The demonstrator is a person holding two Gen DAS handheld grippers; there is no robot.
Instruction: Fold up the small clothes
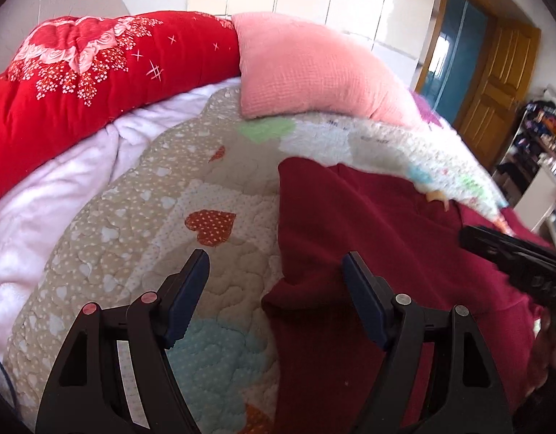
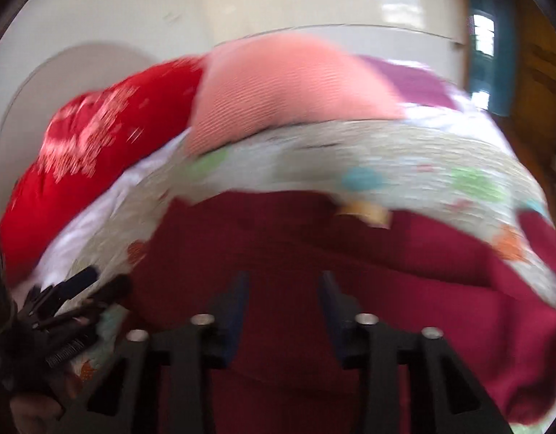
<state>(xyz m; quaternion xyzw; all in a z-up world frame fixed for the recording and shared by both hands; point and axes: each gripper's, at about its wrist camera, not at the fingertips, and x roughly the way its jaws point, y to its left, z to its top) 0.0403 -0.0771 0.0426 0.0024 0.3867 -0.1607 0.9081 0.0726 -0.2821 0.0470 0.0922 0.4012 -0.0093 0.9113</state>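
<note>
A dark red garment [image 1: 379,253] lies spread on the quilted bedcover [image 1: 140,217]; it also fills the lower half of the blurred right wrist view [image 2: 350,253]. My left gripper [image 1: 276,267] is open, hovering over the garment's left edge, one finger over the quilt and one over the cloth. My right gripper [image 2: 283,289] is open above the middle of the garment, holding nothing. The right gripper shows in the left wrist view [image 1: 513,260] at the far right; the left gripper shows in the right wrist view [image 2: 79,289] at lower left.
A red floral duvet [image 1: 79,83] and a pink pillow [image 1: 314,68] lie at the back of the bed. A white fleece blanket [image 1: 42,209] lies at the left. A wooden door [image 1: 495,79] and a cluttered shelf [image 1: 538,137] stand to the right.
</note>
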